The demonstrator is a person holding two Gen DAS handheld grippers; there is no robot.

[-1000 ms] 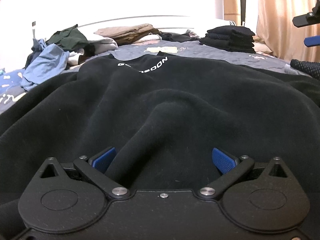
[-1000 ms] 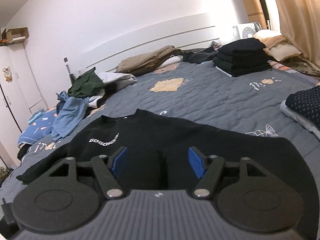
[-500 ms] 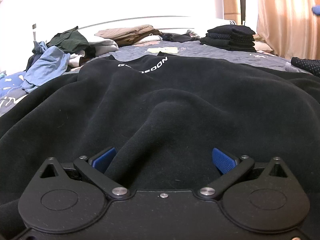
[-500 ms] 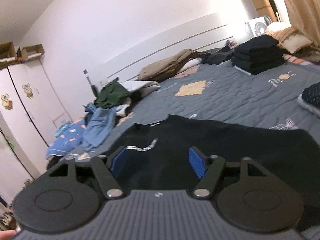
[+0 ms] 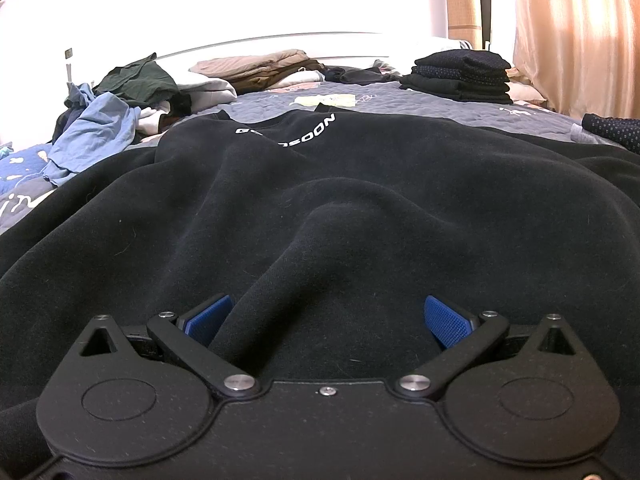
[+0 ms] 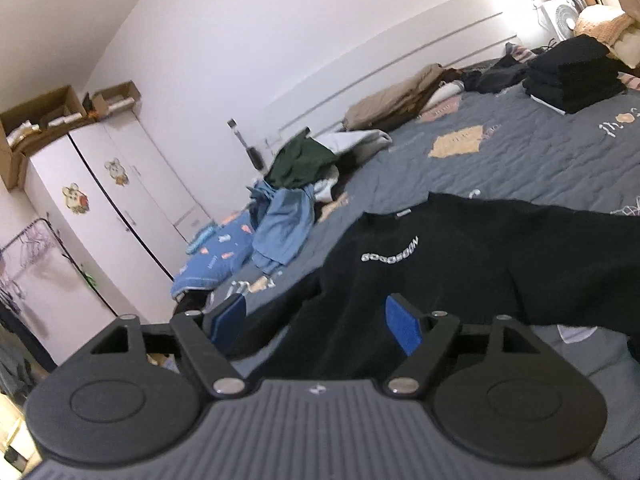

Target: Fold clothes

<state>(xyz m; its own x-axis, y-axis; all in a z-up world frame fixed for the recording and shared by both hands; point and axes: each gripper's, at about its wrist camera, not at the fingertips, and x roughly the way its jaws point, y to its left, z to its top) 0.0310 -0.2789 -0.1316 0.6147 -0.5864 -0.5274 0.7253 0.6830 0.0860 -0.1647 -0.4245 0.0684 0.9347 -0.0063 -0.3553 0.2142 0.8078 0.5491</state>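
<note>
Grey quilt (image 6: 540, 168) — black sweatshirt (image 5: 320, 200) spread; both jaws apart.

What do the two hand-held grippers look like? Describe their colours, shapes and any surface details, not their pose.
The left gripper has a smooth black body with two round discs, triangular cut-outs, silver screws and angled black fingers tipped with blue textured pads. The right gripper matches, but its centre plate is ribbed and grey. No cables or sleeves show.
</note>
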